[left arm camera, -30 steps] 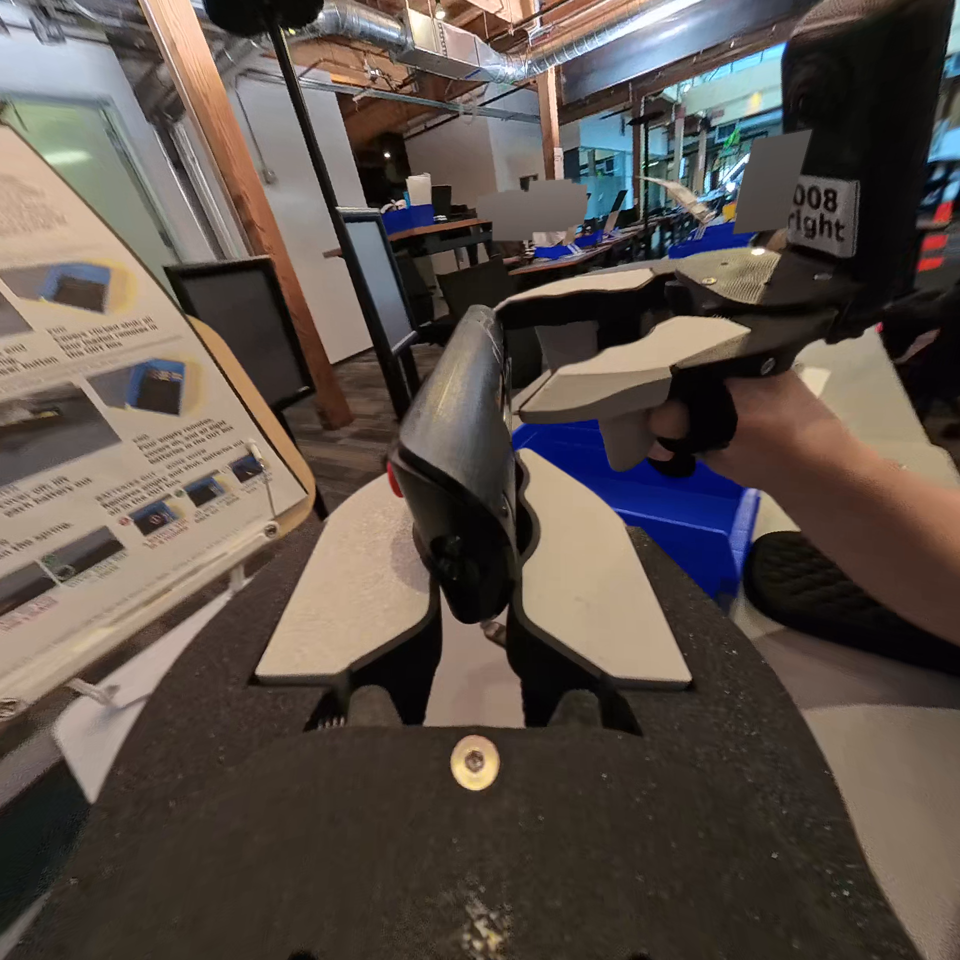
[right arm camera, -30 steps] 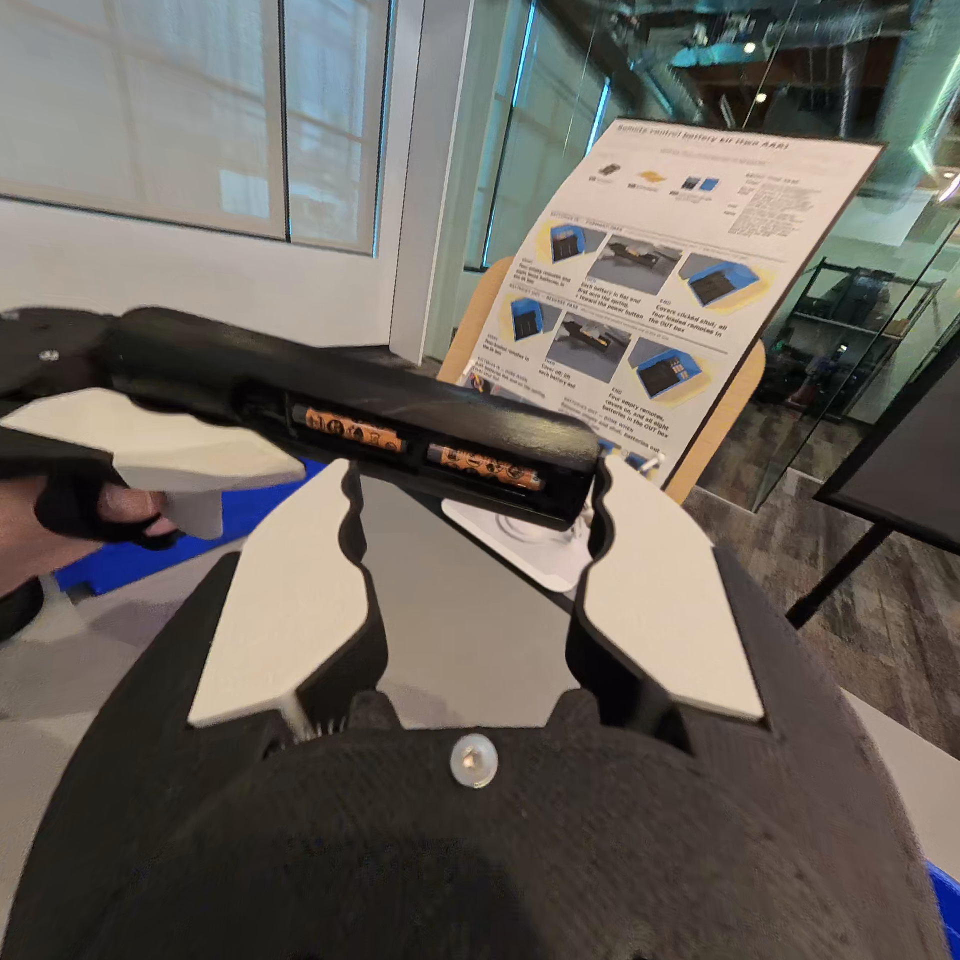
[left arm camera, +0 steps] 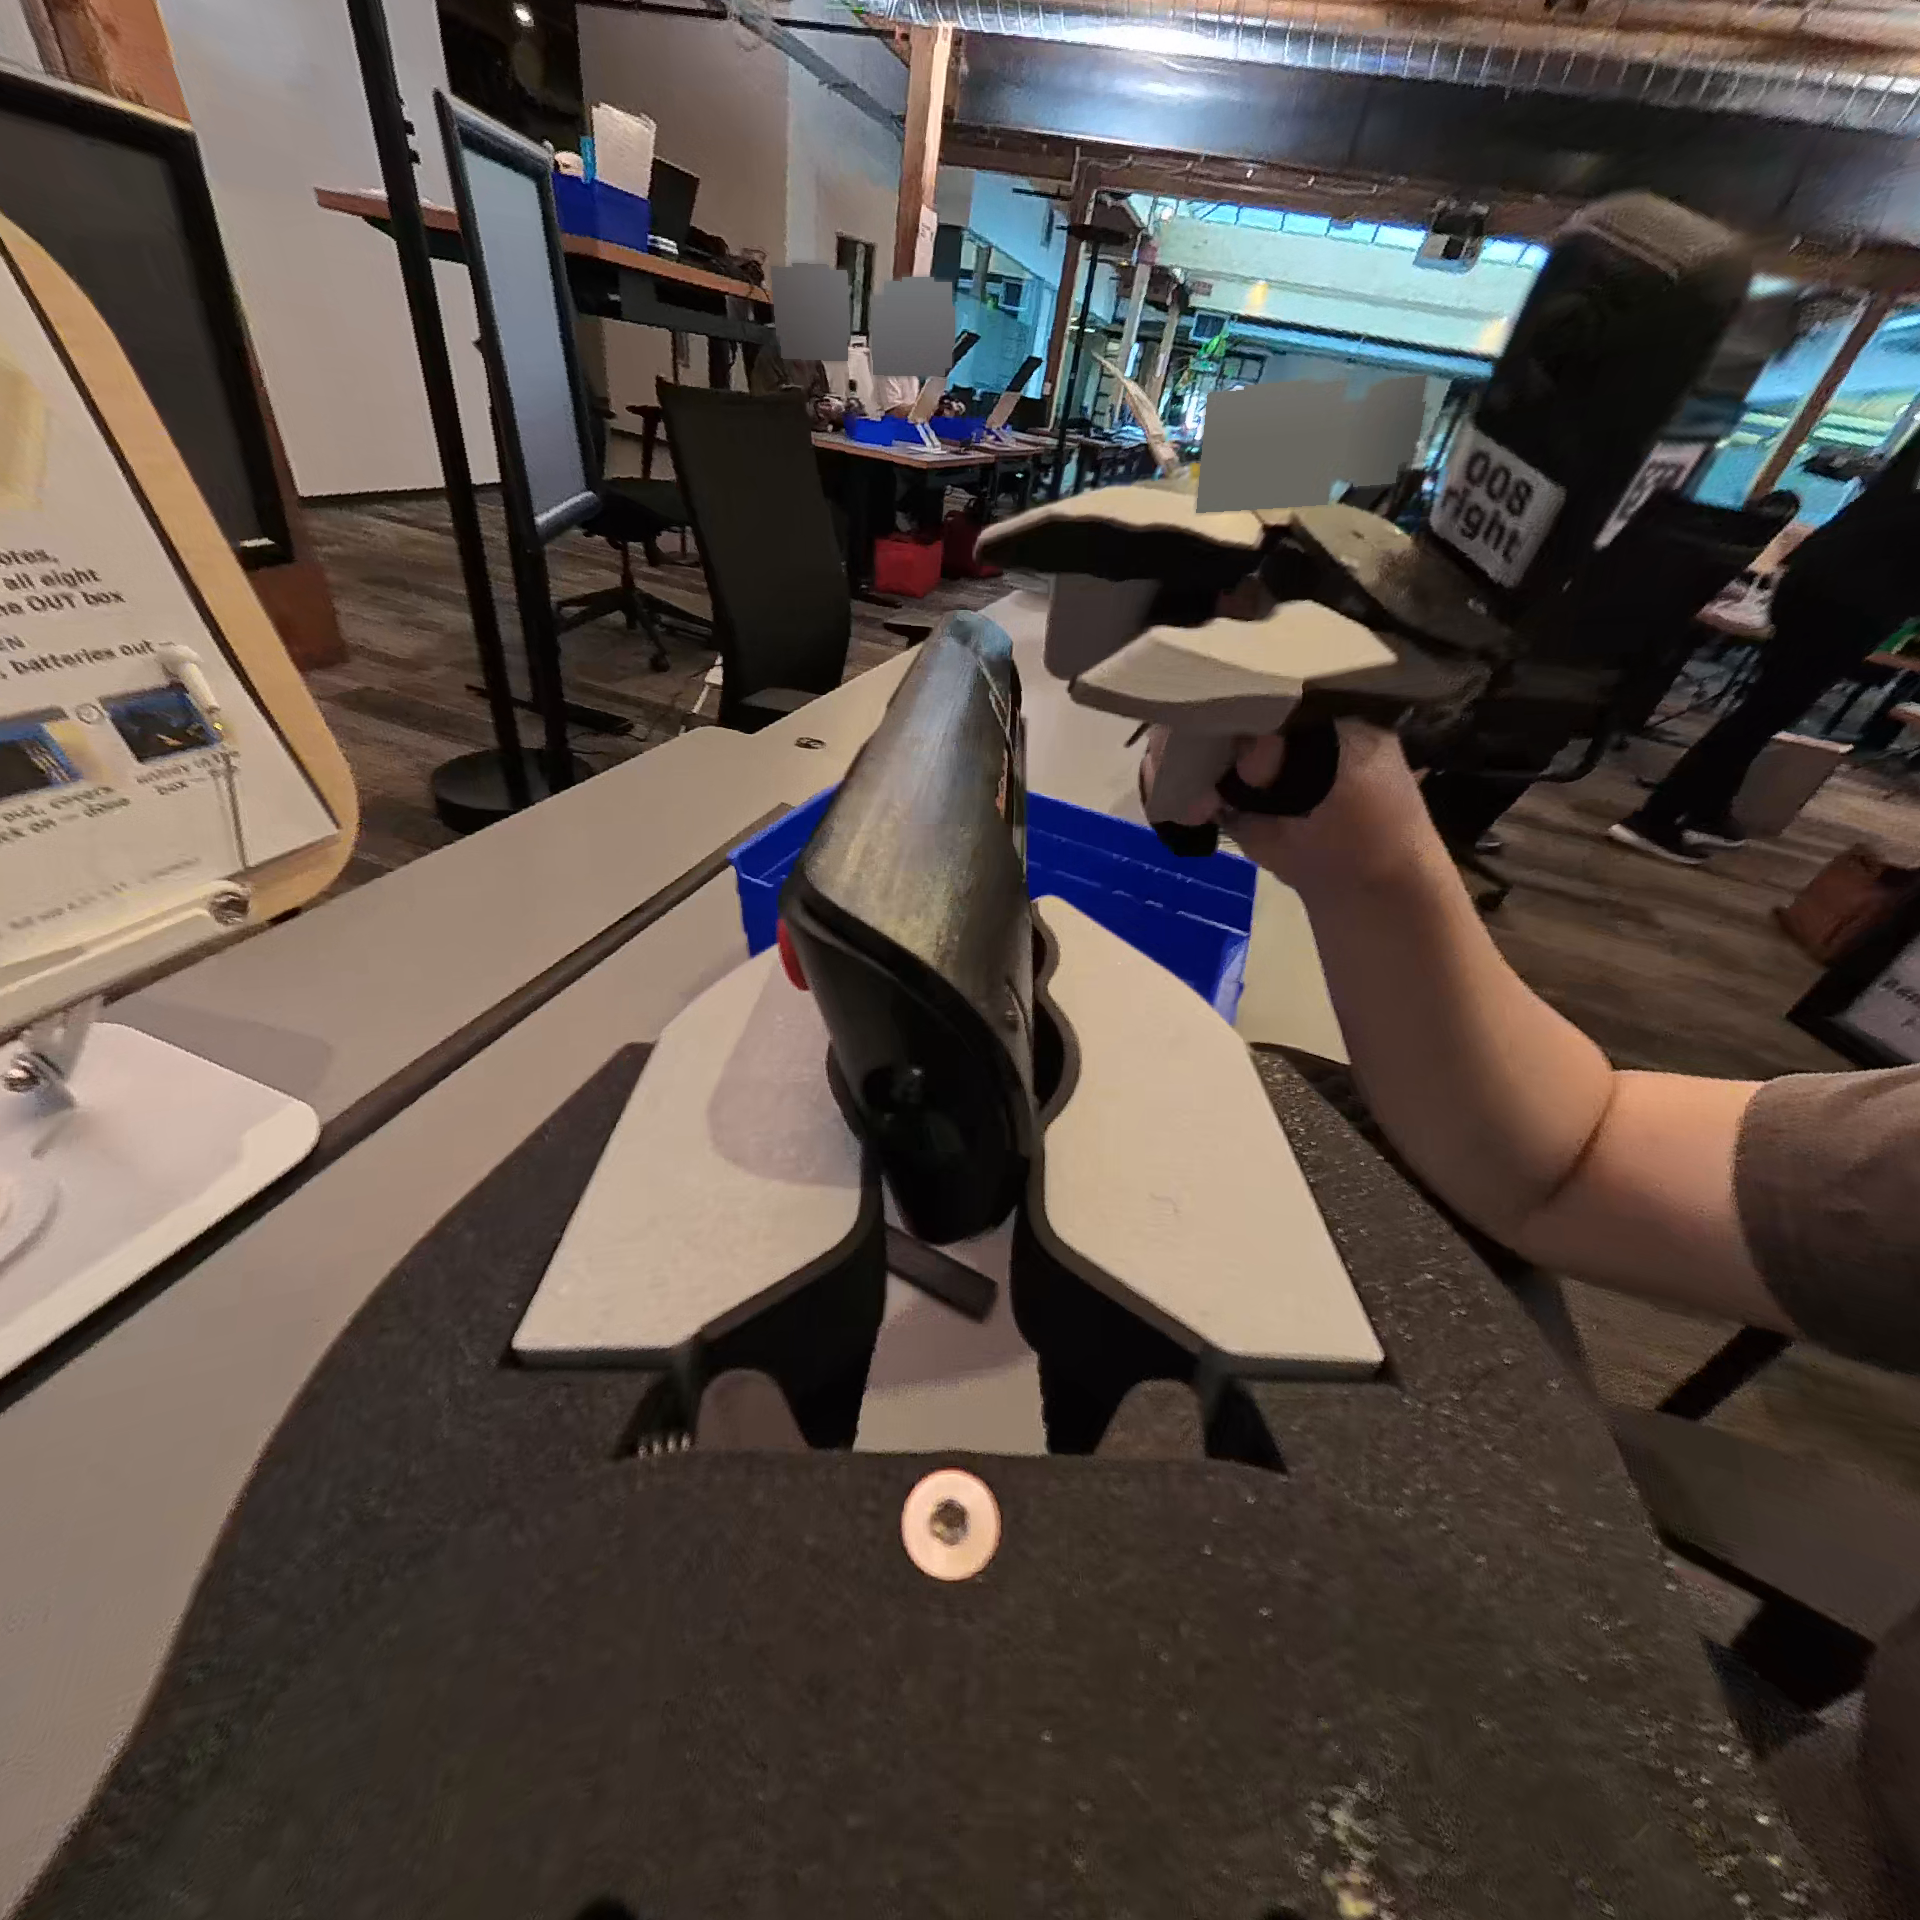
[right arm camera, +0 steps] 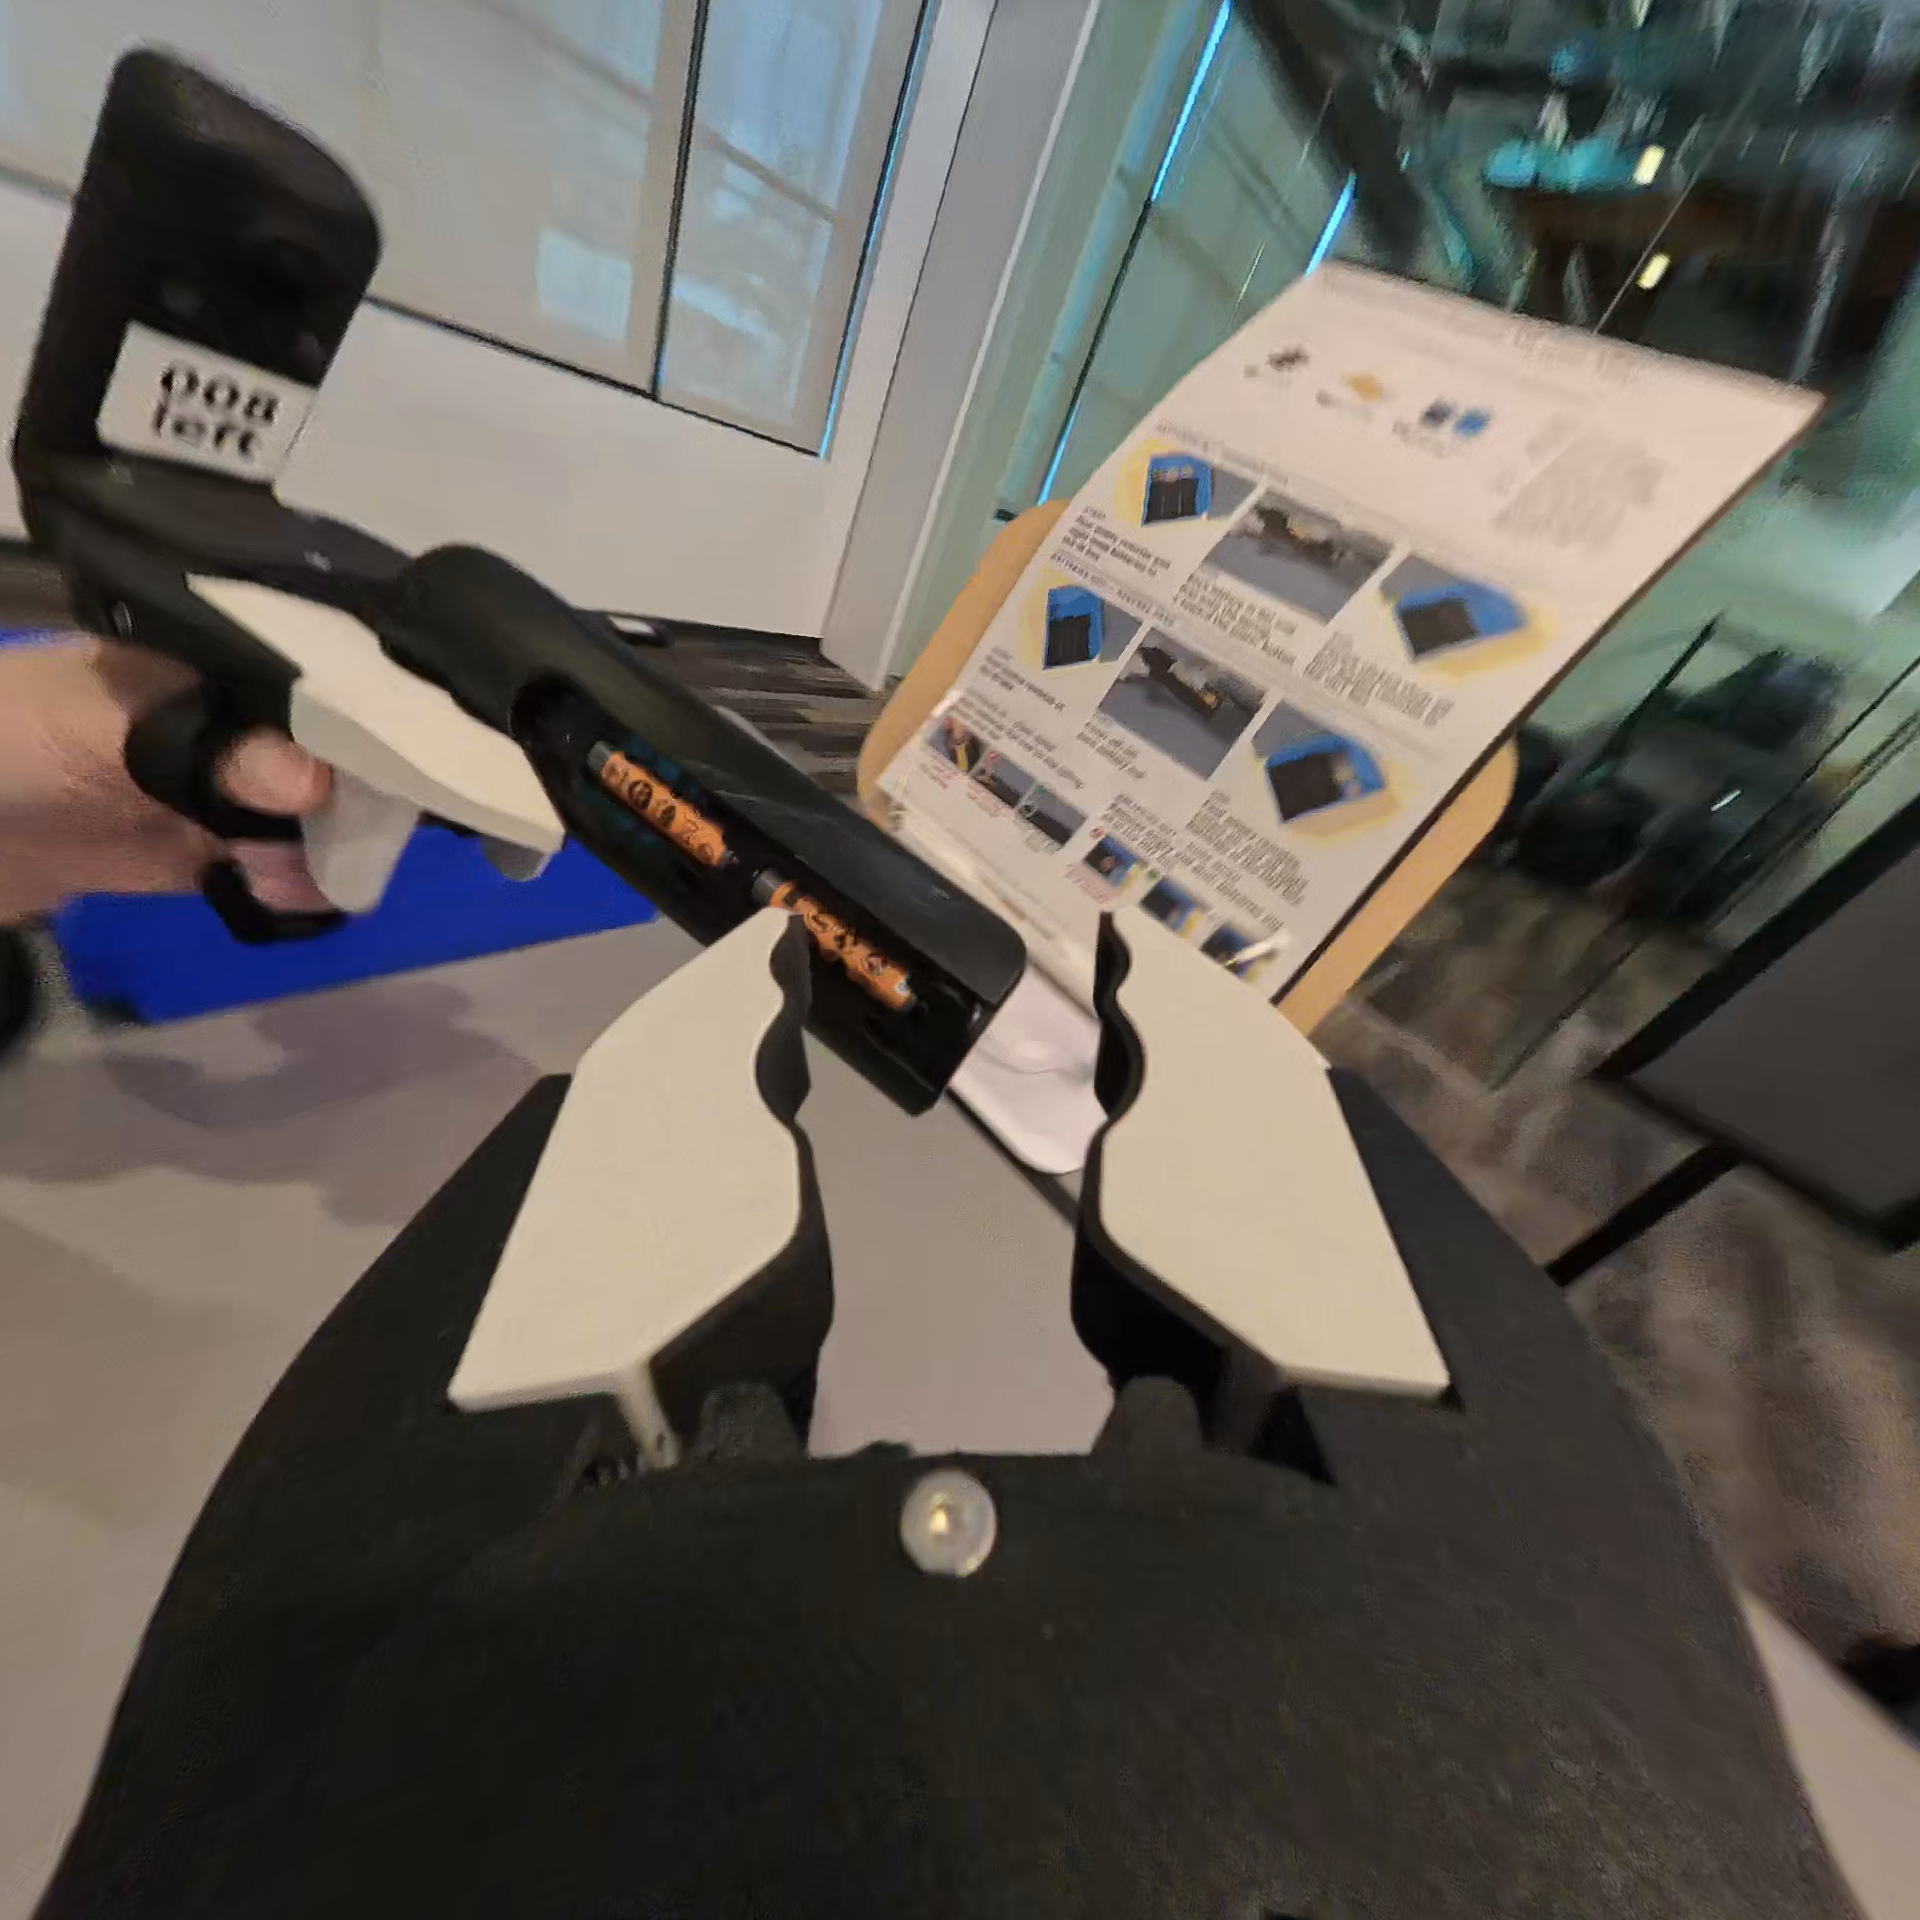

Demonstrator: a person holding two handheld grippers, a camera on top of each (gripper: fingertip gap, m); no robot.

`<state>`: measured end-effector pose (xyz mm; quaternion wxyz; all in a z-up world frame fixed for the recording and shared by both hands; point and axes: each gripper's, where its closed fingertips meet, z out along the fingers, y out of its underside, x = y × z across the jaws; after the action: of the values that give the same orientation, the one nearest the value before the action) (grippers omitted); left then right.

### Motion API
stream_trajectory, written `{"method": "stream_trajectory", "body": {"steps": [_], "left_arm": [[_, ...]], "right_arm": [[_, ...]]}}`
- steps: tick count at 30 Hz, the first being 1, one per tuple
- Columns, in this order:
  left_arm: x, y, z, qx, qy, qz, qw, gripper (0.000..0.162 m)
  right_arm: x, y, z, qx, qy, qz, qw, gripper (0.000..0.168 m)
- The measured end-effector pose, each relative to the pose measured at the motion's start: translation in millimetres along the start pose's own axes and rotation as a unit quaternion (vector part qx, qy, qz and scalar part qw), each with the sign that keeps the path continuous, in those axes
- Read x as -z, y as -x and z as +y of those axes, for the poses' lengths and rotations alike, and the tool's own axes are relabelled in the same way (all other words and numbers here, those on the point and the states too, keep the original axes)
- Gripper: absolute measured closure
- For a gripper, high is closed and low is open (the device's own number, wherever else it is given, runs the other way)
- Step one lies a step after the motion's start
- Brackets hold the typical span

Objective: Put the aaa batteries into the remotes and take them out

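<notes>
Pinching a black remote (left arm camera: 925, 997) edge-on, the left gripper (left arm camera: 951, 1049) holds it above the grey worktop (left arm camera: 436, 966), its flat pale fingers (left arm camera: 727, 1164) pressed against the remote's smooth, curved plastic sides. Two orange batteries (right arm camera: 665, 810) sit end to end in the open bay. The right gripper (right arm camera: 940, 997) has its fingers spread, one tip just beside the lower battery. A blue bin (left arm camera: 1143, 894) and a printed instruction board (right arm camera: 1299, 665) stand behind.
</notes>
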<state>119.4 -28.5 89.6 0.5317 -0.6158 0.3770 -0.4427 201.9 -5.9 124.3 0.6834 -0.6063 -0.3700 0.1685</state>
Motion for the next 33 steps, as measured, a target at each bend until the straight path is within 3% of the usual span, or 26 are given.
{"method": "stream_trajectory", "body": {"steps": [6, 19, 33], "left_arm": [[0.8, -5.0, -3.1, -0.060, 0.007, -0.026, 0.998, 0.138], [-1.3, -9.8, -2.6, -0.126, 0.019, -0.058, 0.990, 0.138], [-0.1, -19.6, -5.0, -0.114, 0.014, -0.021, 0.993, 0.138]], "right_arm": [[-3.5, -1.7, 7.4, -0.176, 0.002, -0.044, 0.983, 0.110], [-14.0, 15.9, 15.1, -0.148, 0.039, -0.030, 0.988, 0.108], [-8.8, 24.1, 8.1, -0.185, 0.027, -0.093, 0.978, 0.113]]}}
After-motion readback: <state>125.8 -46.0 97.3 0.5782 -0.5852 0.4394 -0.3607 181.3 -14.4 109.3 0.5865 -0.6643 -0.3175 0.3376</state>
